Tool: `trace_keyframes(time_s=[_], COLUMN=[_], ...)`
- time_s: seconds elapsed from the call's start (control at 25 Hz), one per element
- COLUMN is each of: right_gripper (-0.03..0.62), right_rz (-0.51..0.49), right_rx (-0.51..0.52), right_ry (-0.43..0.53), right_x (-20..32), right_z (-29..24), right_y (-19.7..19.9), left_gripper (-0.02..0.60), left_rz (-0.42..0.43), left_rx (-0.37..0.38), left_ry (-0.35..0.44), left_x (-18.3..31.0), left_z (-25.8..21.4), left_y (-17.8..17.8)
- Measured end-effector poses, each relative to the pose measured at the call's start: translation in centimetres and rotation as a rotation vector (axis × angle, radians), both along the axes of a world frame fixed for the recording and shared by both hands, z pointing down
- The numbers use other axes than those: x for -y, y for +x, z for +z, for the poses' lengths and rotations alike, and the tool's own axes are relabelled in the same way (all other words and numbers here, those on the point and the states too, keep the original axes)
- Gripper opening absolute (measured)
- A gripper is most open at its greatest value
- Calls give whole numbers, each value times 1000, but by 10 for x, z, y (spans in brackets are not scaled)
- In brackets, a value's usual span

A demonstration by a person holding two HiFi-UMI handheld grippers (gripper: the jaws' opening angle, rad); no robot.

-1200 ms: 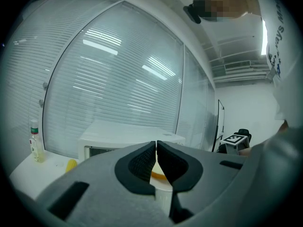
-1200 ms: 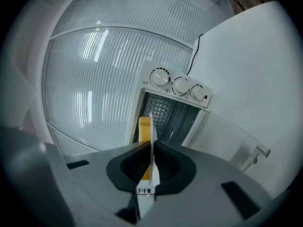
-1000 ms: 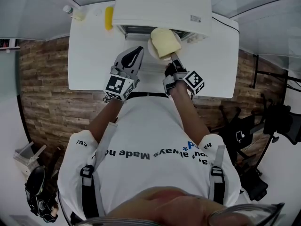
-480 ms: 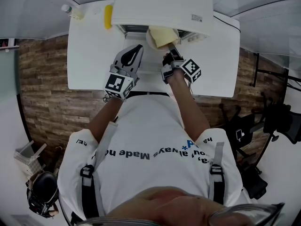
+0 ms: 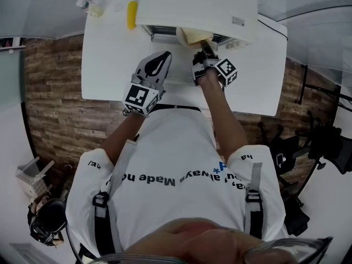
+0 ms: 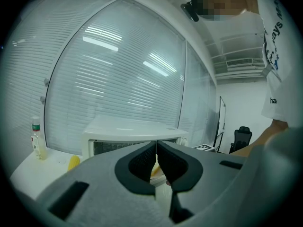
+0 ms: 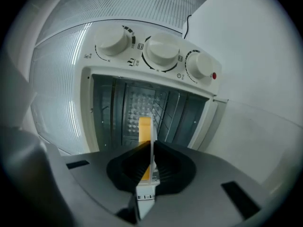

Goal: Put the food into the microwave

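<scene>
Plate edge sits pinched between right gripper jaws.

The right gripper, at upper centre on an outstretched arm, is pinching the edge of a plate between closed jaws. The left gripper is hovering just left of it, jaws together and empty.

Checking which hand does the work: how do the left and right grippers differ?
The right gripper is clamped on the rim of the plate, yellow food aboard; the left gripper holds nothing. The right gripper is at the open front of the microwave; the left gripper is back over the white table. Both have jaws shut.
</scene>
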State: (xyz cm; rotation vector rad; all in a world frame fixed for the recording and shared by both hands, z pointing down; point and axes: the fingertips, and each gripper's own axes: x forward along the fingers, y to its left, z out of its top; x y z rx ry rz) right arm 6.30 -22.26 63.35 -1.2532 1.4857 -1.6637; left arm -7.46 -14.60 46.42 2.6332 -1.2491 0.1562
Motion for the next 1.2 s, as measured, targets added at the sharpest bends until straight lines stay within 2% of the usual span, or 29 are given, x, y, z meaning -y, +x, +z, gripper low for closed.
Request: trace_keyframes(time_s=[0.8,1.2], right_gripper=[20,20], right_rz=[76,108], right_rx=[45,75], right_ry=[-14,23], right_x=[55,74], right_z=[26,24], right_y=[-1,-3], left_gripper=[17,17], left_rz=[-16,-22], left_rx=[23,26], left_ry=[-20,-30], left_x=[5,12], left_z=[11,13], left_y=[-7,-4])
